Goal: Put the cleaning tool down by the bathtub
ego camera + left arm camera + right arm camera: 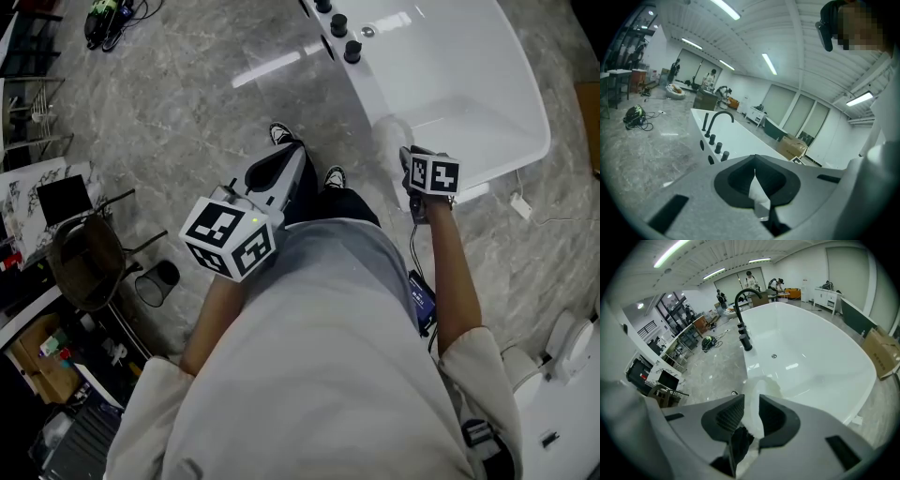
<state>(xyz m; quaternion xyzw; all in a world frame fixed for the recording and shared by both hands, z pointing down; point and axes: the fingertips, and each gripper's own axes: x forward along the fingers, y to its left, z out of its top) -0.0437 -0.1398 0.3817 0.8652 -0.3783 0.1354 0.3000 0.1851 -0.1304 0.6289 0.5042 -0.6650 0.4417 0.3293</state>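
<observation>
The person stands on the grey marble floor [178, 94] at the near end of the white bathtub [469, 66], one set of tongs in each hand.

The right tongs [751, 405] pinch the cleaning tool [757, 392], a soft whitish piece. It runs up between the two dark pads and sticks out past their tips. In the right gripper view the tool is in the air, overlapping the tub's near rim where it meets the floor, and it touches neither. In the head view the right hand's marker cube [432, 174] is just beside the tub's near outer wall.

The left tongs [754, 161] are pressed together at their tips with nothing clamped between them. They are held in front of the person's body, above the shoes [281, 134], well apart from the right tongs.

A black arched faucet [744, 295] and a row of black knobs [338, 25] stand on the tub's left rim. A chair [86, 262] and a small black bin [156, 282] stand on the floor to the person's left, and a cardboard box [881, 355] lies beyond the tub.
</observation>
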